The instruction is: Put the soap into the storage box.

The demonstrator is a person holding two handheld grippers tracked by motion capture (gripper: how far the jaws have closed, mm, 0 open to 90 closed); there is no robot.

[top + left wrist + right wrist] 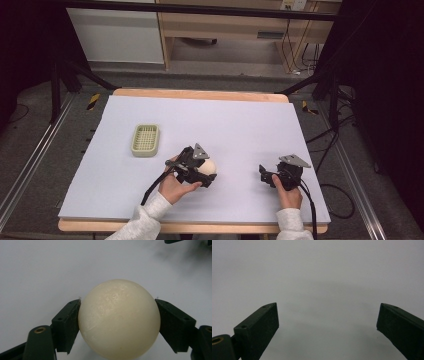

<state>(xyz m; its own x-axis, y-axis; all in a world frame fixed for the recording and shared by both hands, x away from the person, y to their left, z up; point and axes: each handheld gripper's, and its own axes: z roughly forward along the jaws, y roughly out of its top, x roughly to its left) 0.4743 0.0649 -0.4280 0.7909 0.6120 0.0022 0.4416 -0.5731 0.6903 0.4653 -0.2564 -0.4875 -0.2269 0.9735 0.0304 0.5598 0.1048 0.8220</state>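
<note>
Clamped on the ball (119, 319): left claw (204, 171), both jaws pressed against opposite sides of the cream sphere, as seen in the left gripper view. Placed, in the high view, just below the middle of the worktop (240, 125), ball (208, 166) at the tip of the claw, resting on or barely above the pale sheet; contact with the surface too close to call. Right claw (263, 173) apart, jaws wide with nothing between them, bare sheet beyond them in the right gripper view; parked at about 3 o'clock from the ball, well apart from it.

Judged done: the grasp itself, ball secured between the jaws. Judged left: the lift and the carry, most likely toward the green basket (145, 140), lying at about 10 o'clock from the ball, near but not touching, with no contents made out. That goal taken as a guess only, from the basket being the one other thing on the sheet. Release into it not yet done.

No brand, label or readable writing found on the ball, the basket, the claws or the worktop. Surface of the ball plain, faintly scuffed.
</note>
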